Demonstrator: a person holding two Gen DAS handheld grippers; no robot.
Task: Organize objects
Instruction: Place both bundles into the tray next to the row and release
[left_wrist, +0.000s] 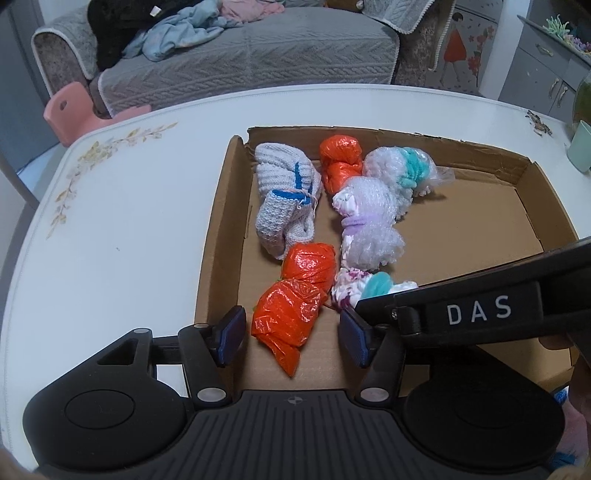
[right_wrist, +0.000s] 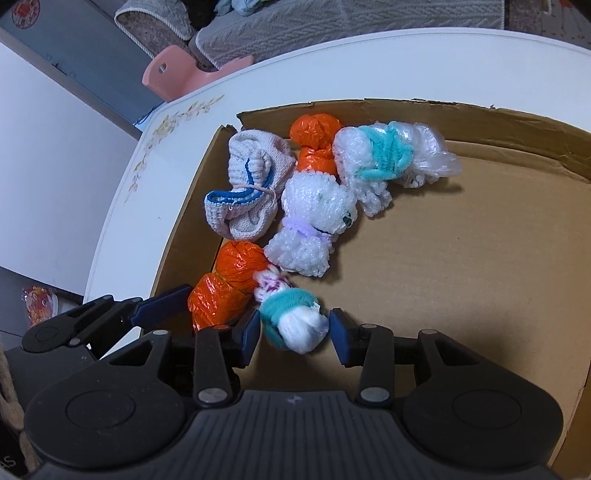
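Both of your jaws stand released. The left gripper (left_wrist: 291, 334) straddles the near orange bundle (left_wrist: 286, 317) without pressing it, and the right gripper (right_wrist: 293, 330) brackets the small teal-banded bundle (right_wrist: 291, 317) the same way. Both bundles lie on the floor of the cardboard box (left_wrist: 517, 206), near its front-left corner, touching each other. Because they touch, I judge that lifting one could drag the other, and the slick plastic may slip from the pads. Your grippers also sit close enough to collide. The only legible writing is "DAS" on the right gripper's body (left_wrist: 478, 312).
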